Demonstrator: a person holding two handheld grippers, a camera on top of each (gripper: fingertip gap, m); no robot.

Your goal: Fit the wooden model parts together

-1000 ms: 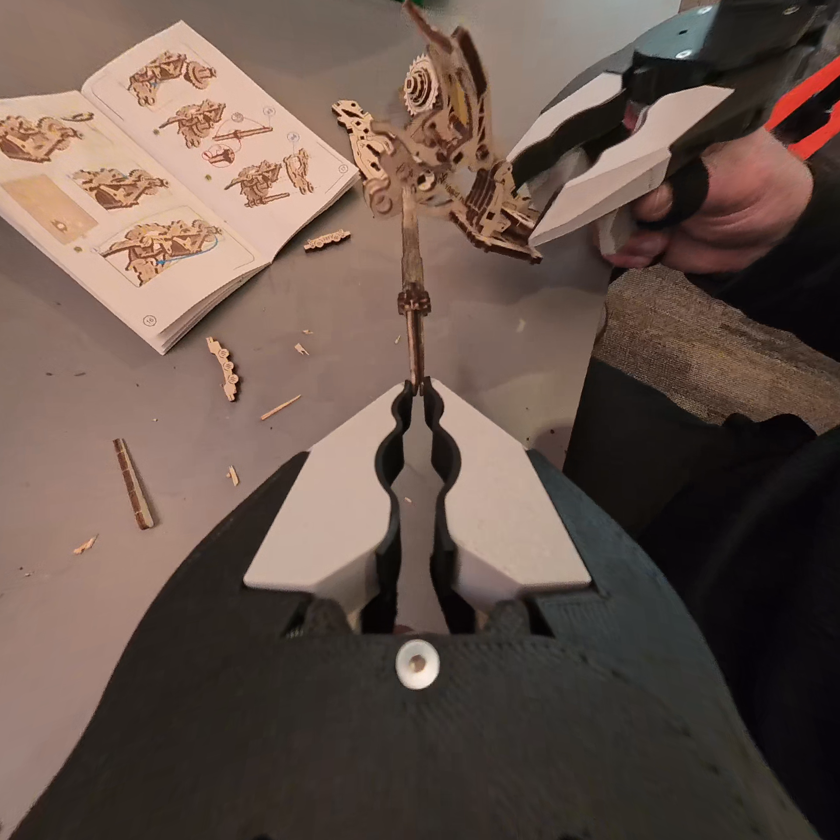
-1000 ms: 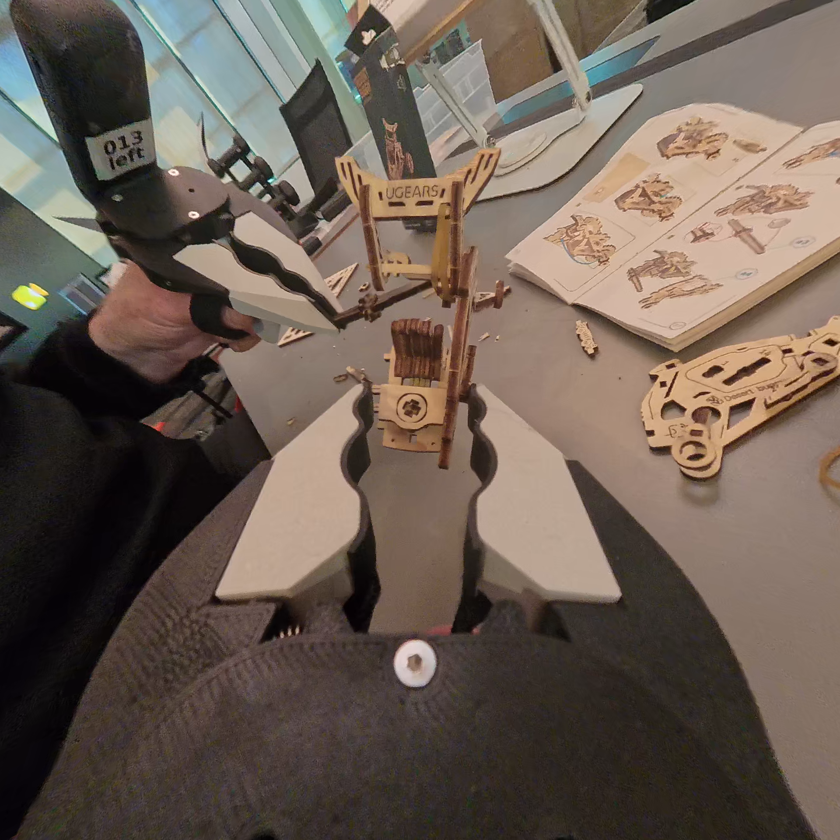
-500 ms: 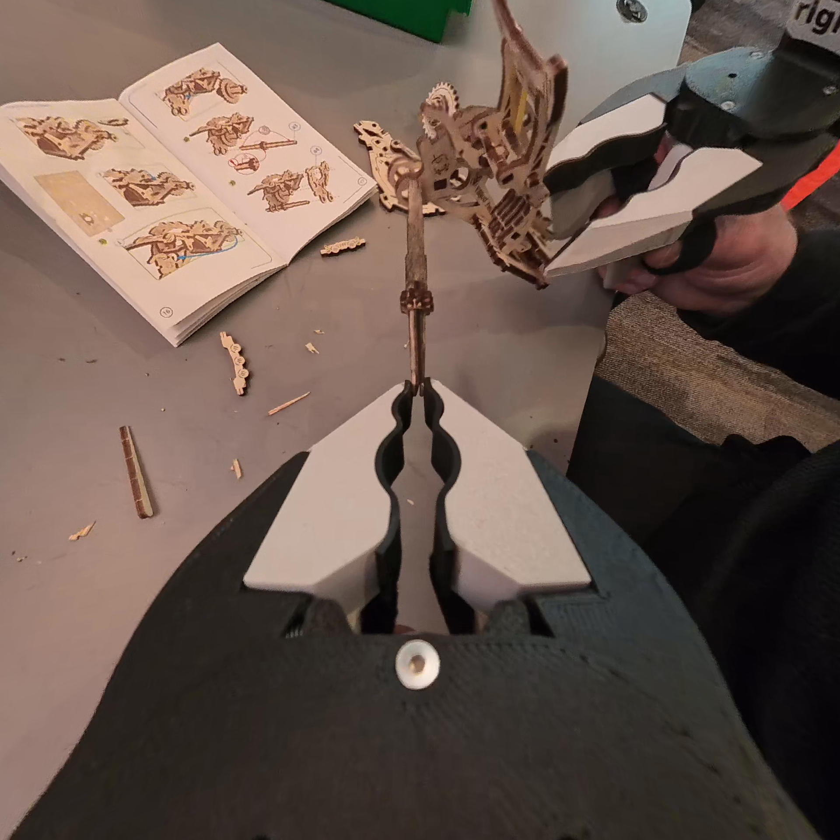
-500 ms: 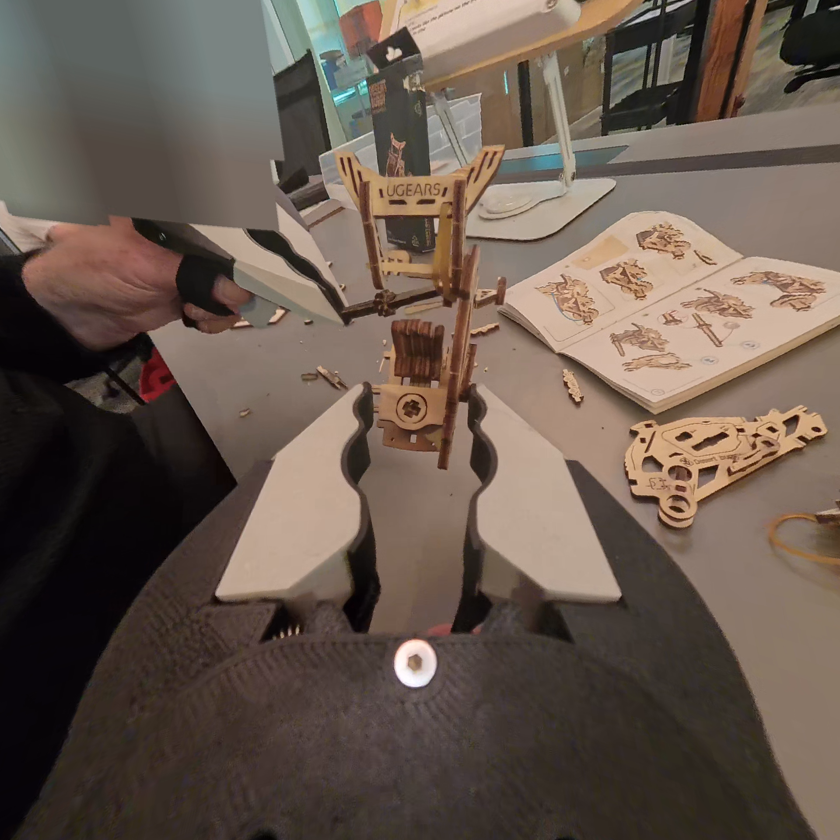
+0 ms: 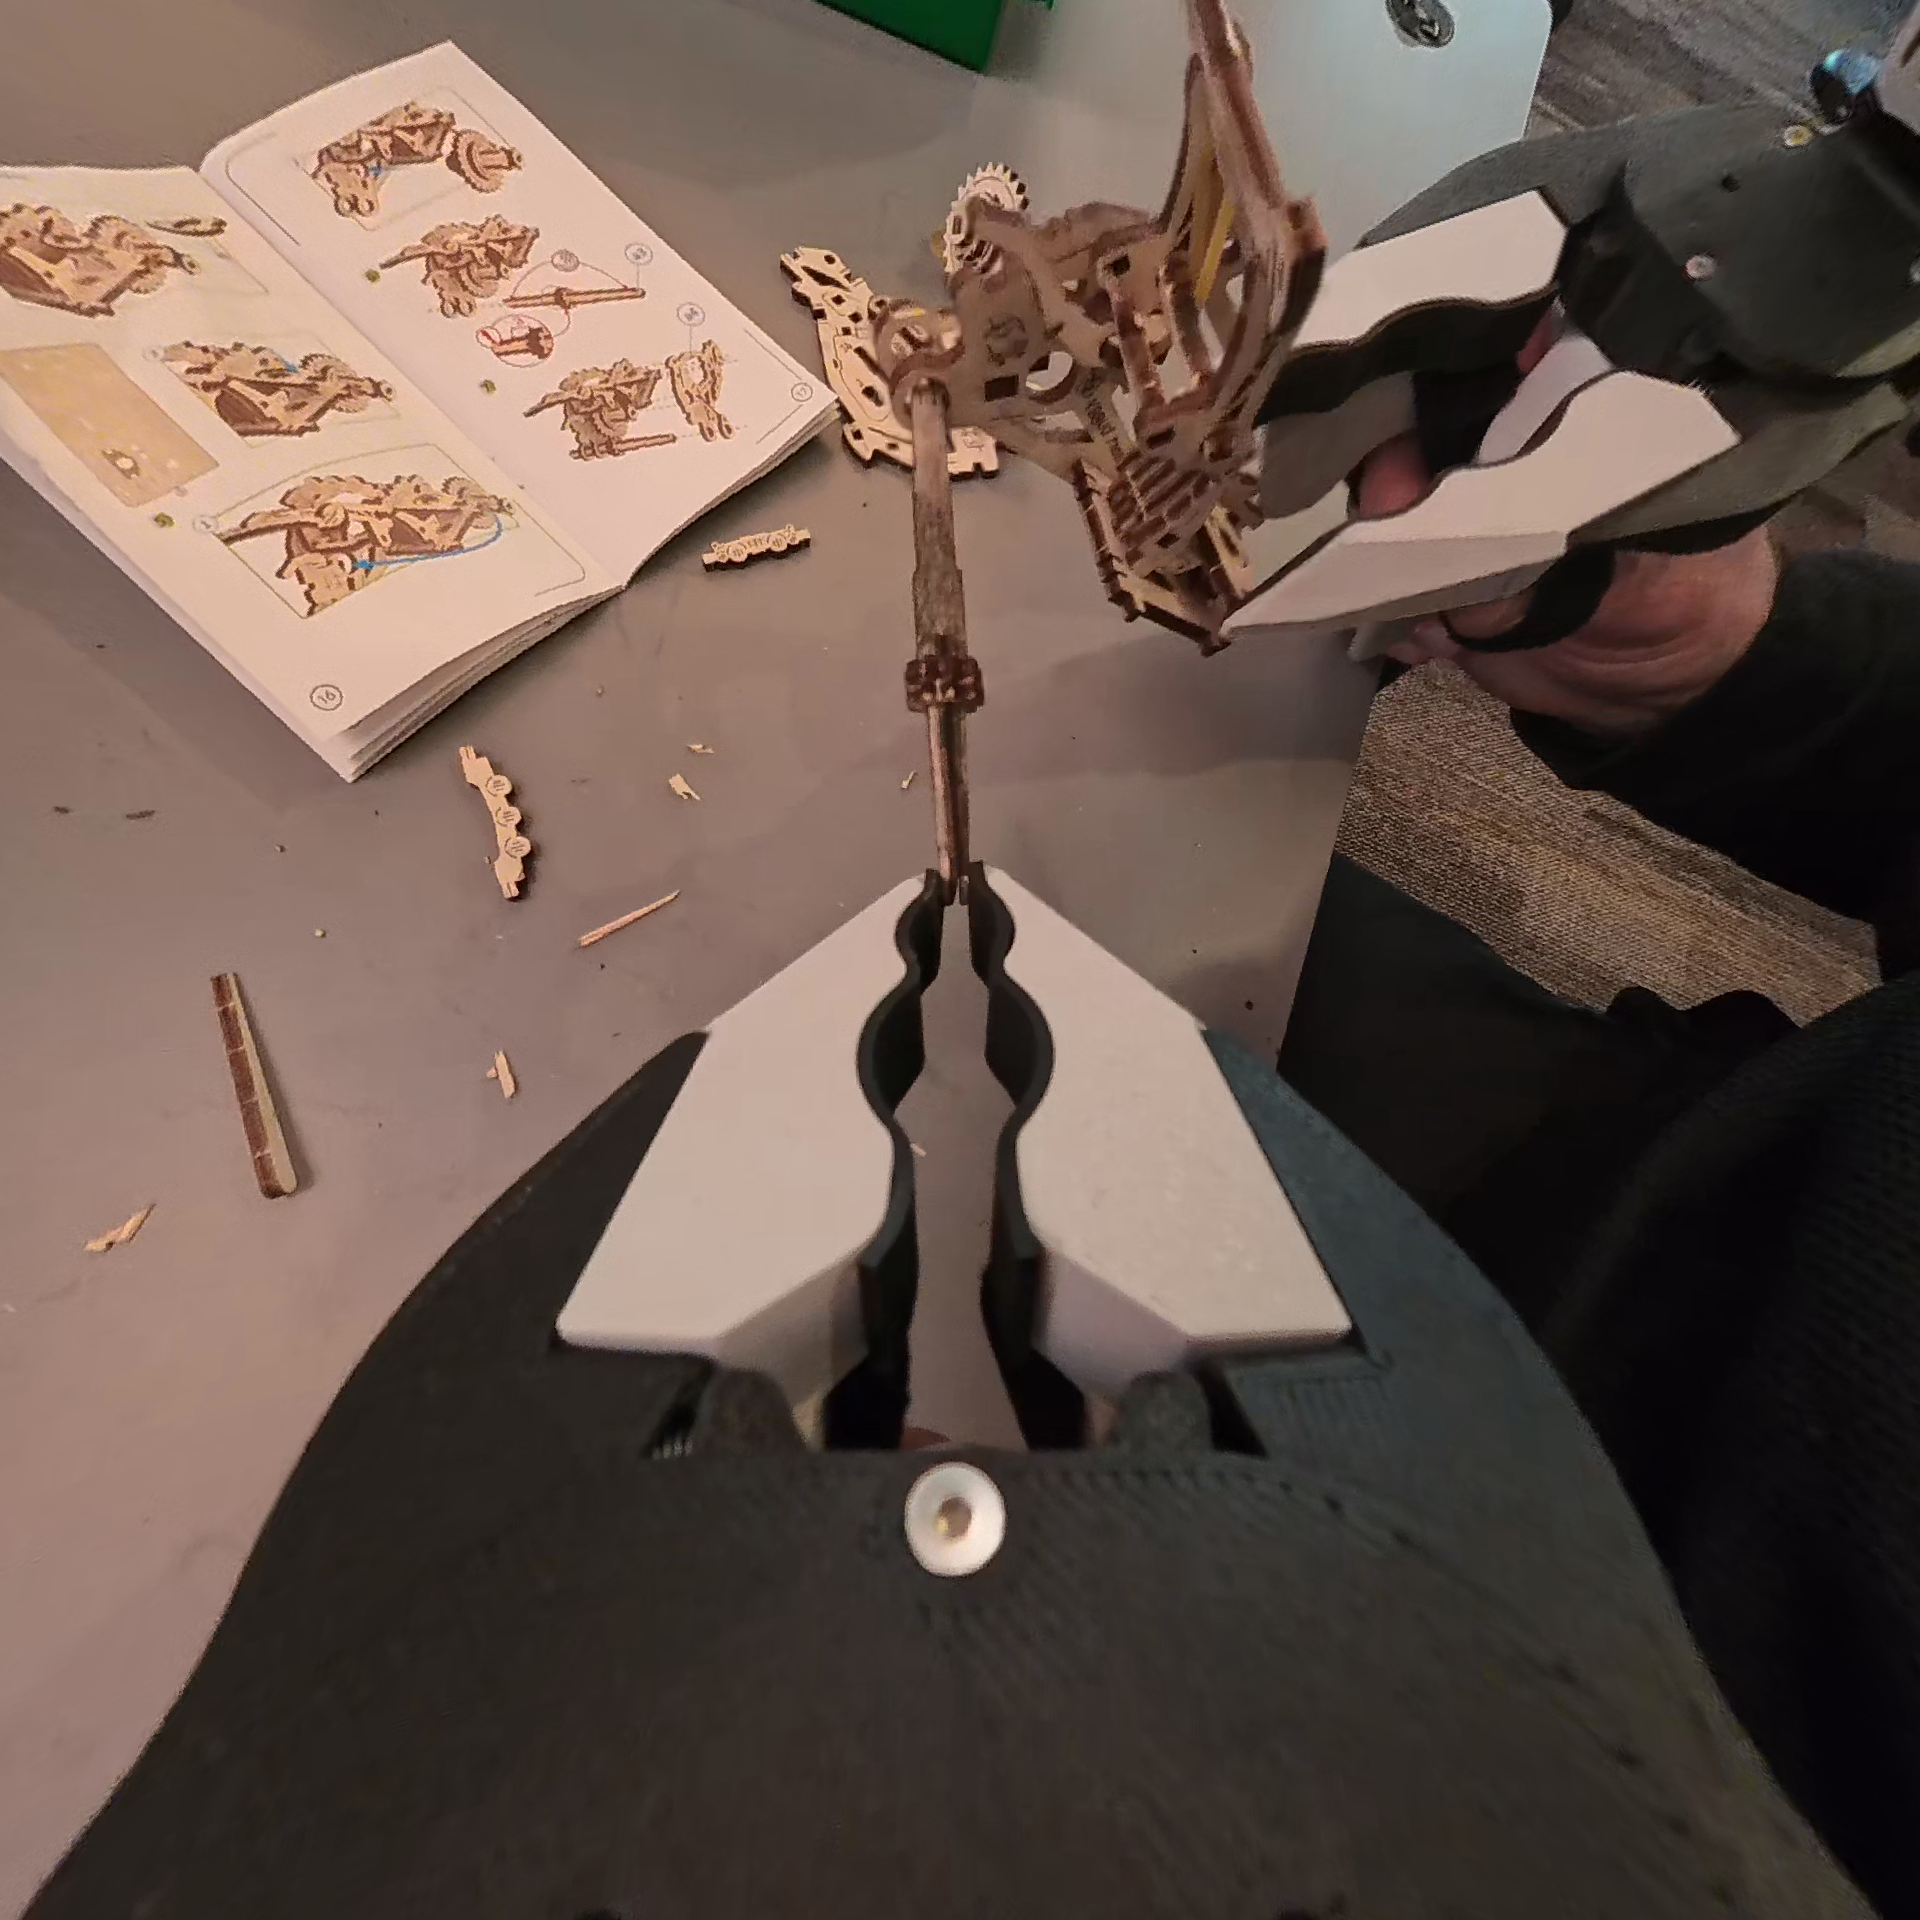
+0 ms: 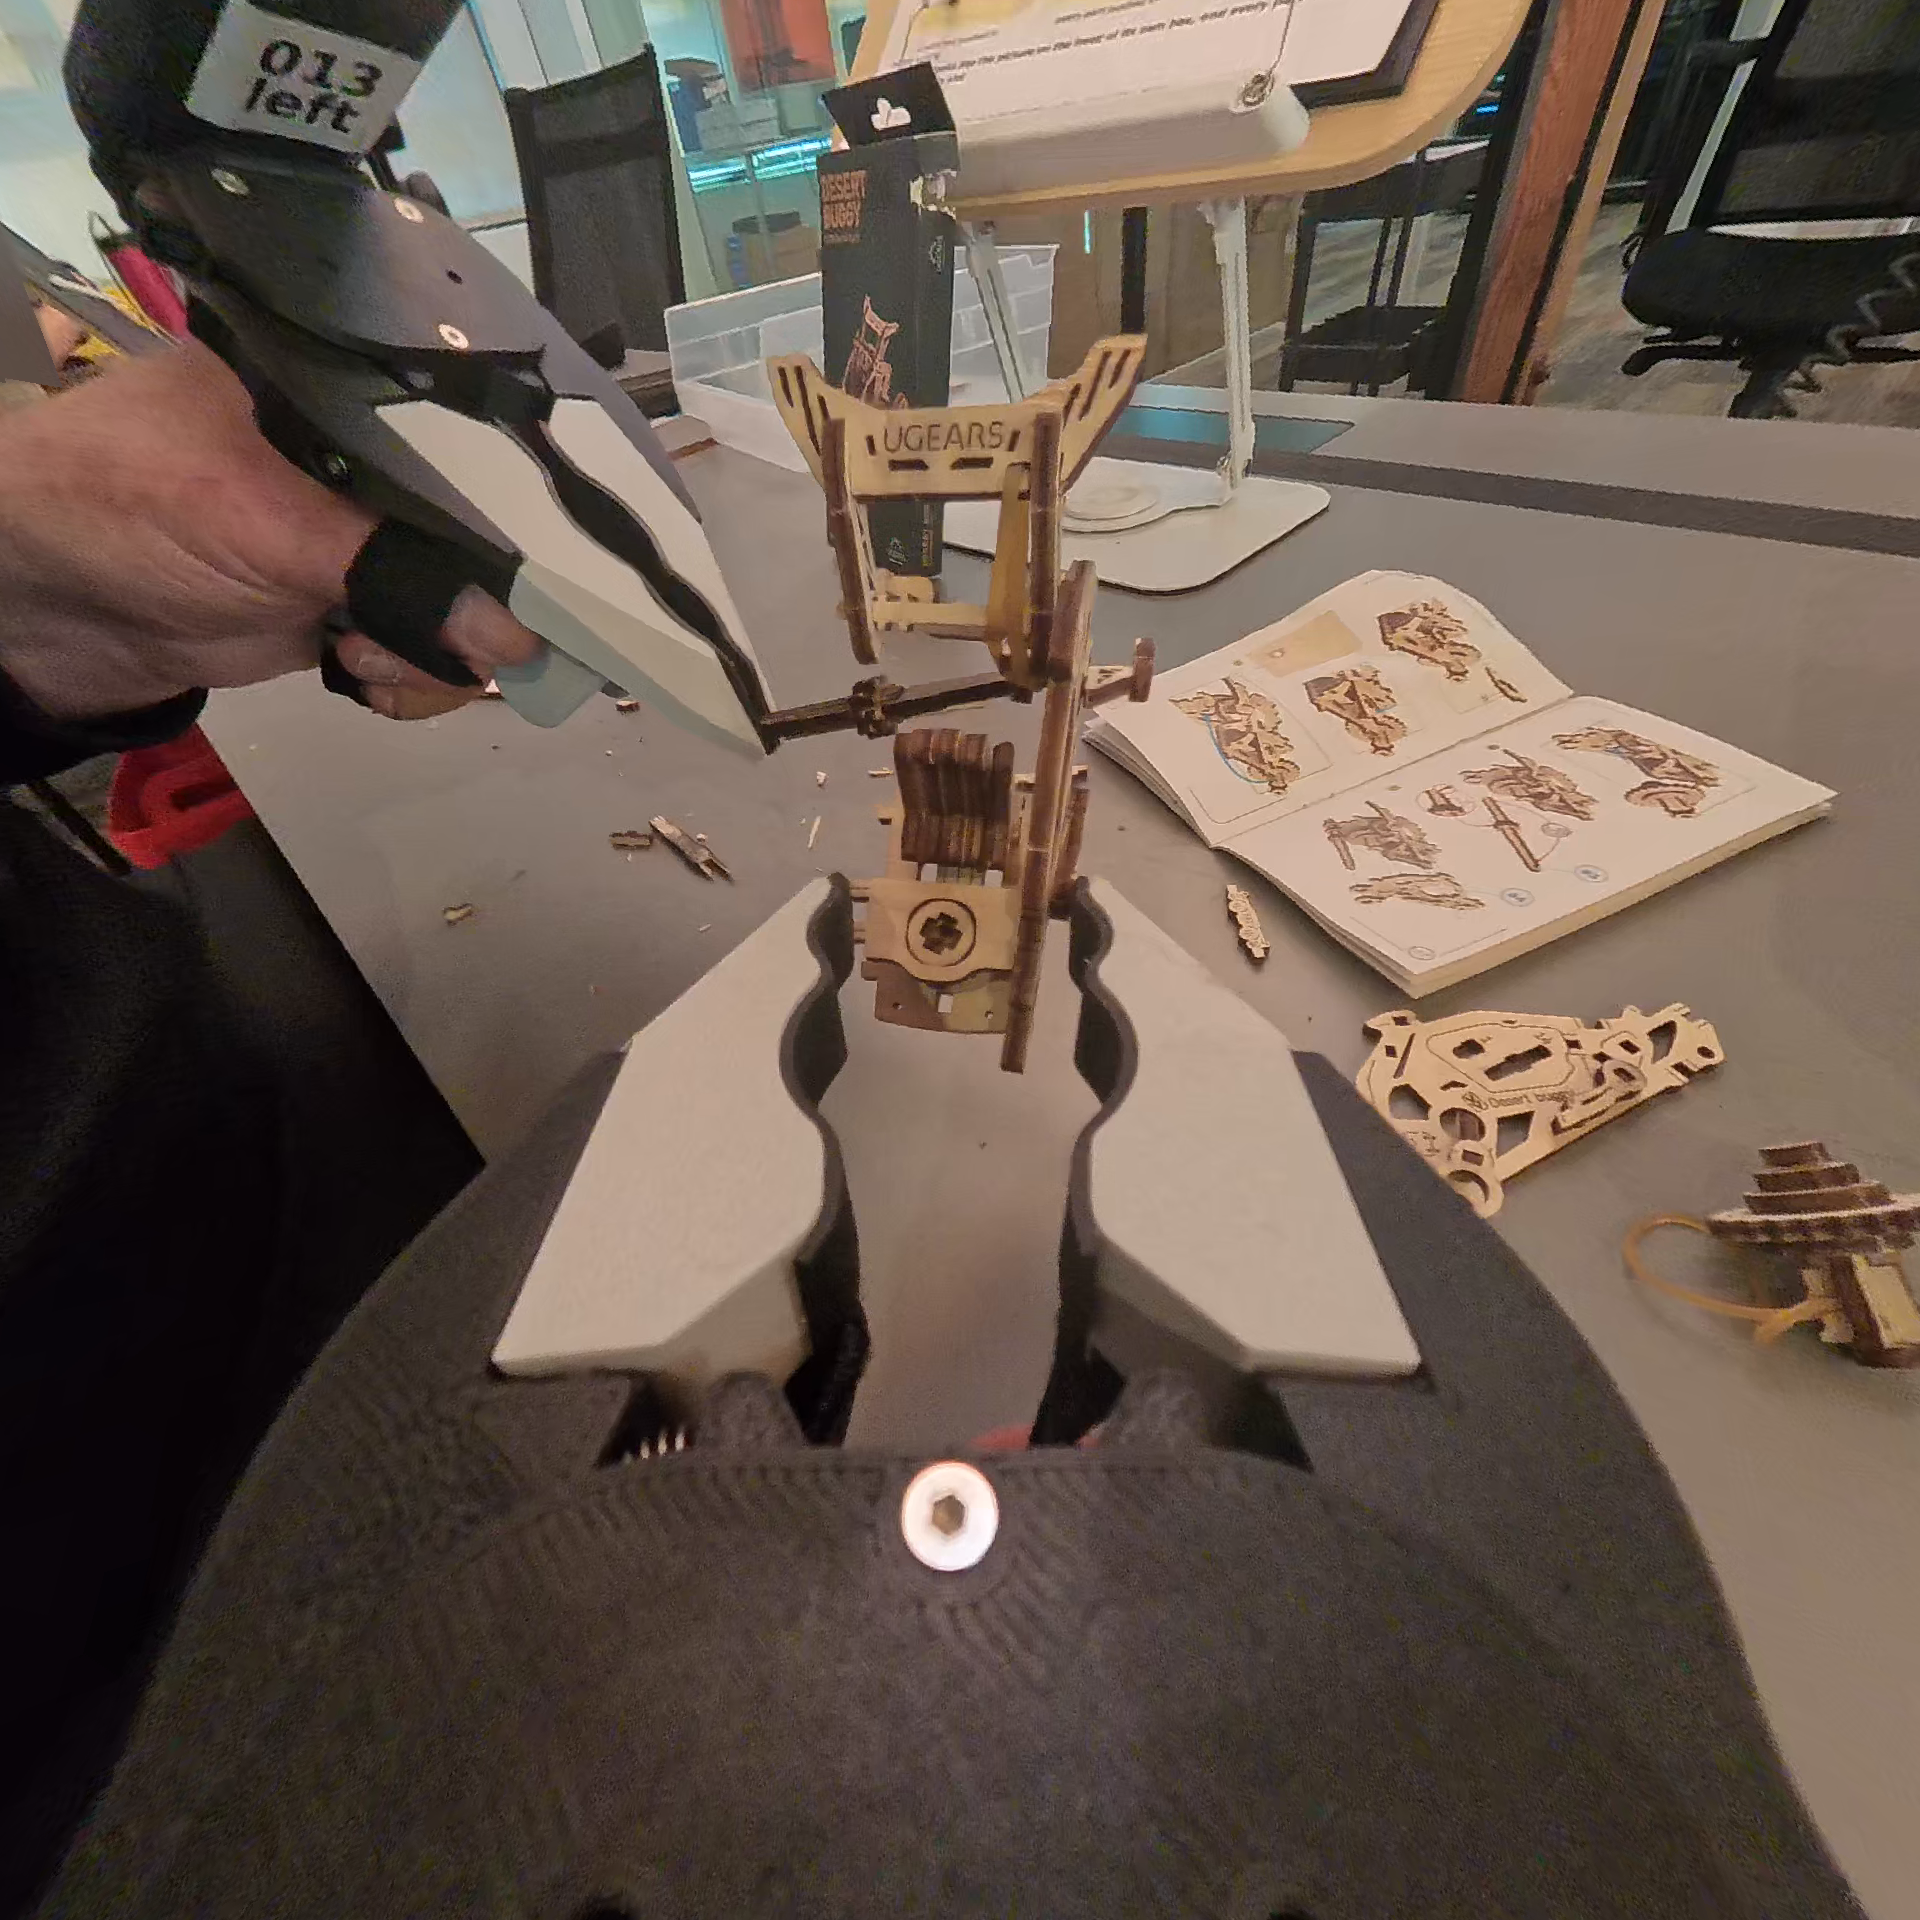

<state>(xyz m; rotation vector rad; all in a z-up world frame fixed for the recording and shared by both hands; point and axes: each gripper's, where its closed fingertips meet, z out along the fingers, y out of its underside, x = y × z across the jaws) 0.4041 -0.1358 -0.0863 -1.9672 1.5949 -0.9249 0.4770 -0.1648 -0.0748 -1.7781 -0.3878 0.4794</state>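
Note:
My left gripper (image 5: pixel 951 883) is shut on the near end of a thin wooden axle rod (image 5: pixel 940 613). The rod's far end sits in a hole in the side plate of the half-built wooden model (image 5: pixel 1112 343). My right gripper (image 6: pixel 956 904) is shut on the model's base (image 6: pixel 940 935) and holds it upright above the grey table (image 6: pixel 1558 520). In the right wrist view the left gripper (image 6: pixel 764 732) comes from the left, and the rod (image 6: pixel 883 707) runs level through the model's frame (image 6: pixel 956 457). The right gripper also shows in the left wrist view (image 5: pixel 1247 520).
An open instruction booklet (image 5: pixel 416 364) lies on the table. A flat wooden chassis piece (image 6: pixel 1538 1081) and a stepped wooden part with a rubber band (image 6: pixel 1808 1247) lie at right. Loose scraps (image 5: pixel 499 821) and a strip (image 5: pixel 255 1081) lie nearby. A dark box (image 6: pixel 883 291) and a white stand base (image 6: pixel 1195 520) are behind. The gap from one gripper's tips to the other's is roughly 9 cm.
Both grippers keep their grips. The model and rod have shifted right in the left wrist view and now sit steadier. In the right wrist view the left gripper has come nearer.

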